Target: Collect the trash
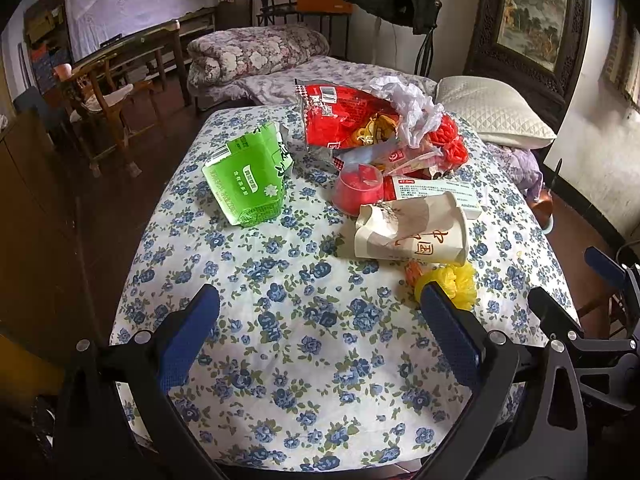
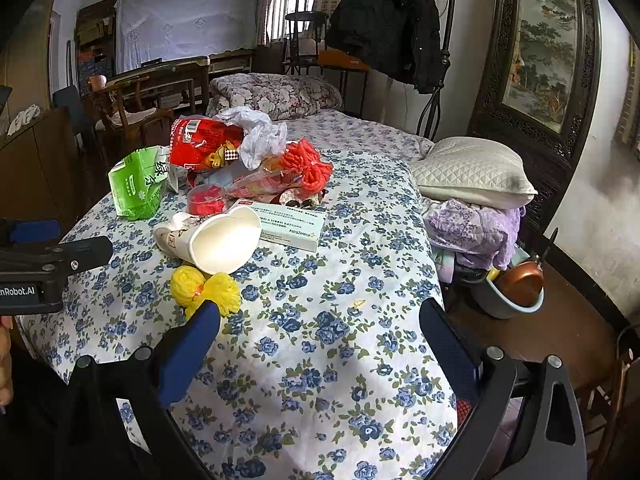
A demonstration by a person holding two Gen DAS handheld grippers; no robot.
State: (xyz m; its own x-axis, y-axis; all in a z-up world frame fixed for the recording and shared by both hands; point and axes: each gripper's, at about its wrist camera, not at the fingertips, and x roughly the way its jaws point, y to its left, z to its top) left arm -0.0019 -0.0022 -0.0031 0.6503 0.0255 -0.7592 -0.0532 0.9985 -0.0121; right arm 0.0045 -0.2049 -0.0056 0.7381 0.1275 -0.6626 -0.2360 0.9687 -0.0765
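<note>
Two tongs are hovering above a bed (image 1: 304,320) covered in blue-flowered quilt, and you are holding both with fingers spread apart, gripping nothing. Your left tongs (image 1: 320,320) are pointing over bare quilt, with the trash lying ahead of them. Your right tongs (image 2: 320,330) are hanging over the bed's near right part, their left finger (image 2: 192,344) just in front of a yellow pompom (image 2: 206,288); whether it is touching cannot be told.

Trash is sitting in a loose heap on the quilt:
- a green pack (image 1: 250,174) is standing apart at the left of the heap;
- a red bag (image 1: 344,120) is leaning at the back, with crumpled white plastic (image 1: 408,108) against it;
- red netting (image 2: 308,166) is lying beside that plastic;
- a red cup (image 1: 356,190) is lying on its side near the middle;
- a paper cup (image 2: 216,240), crushed, is lying on its side in front, its mouth facing the right camera;
- a white box (image 2: 292,224) is lying flat behind the paper cup, touching it;
- the pompom is lying nearest you, just in front of the paper cup.

A white pillow (image 2: 472,172) is resting at the bed's right edge.
</note>
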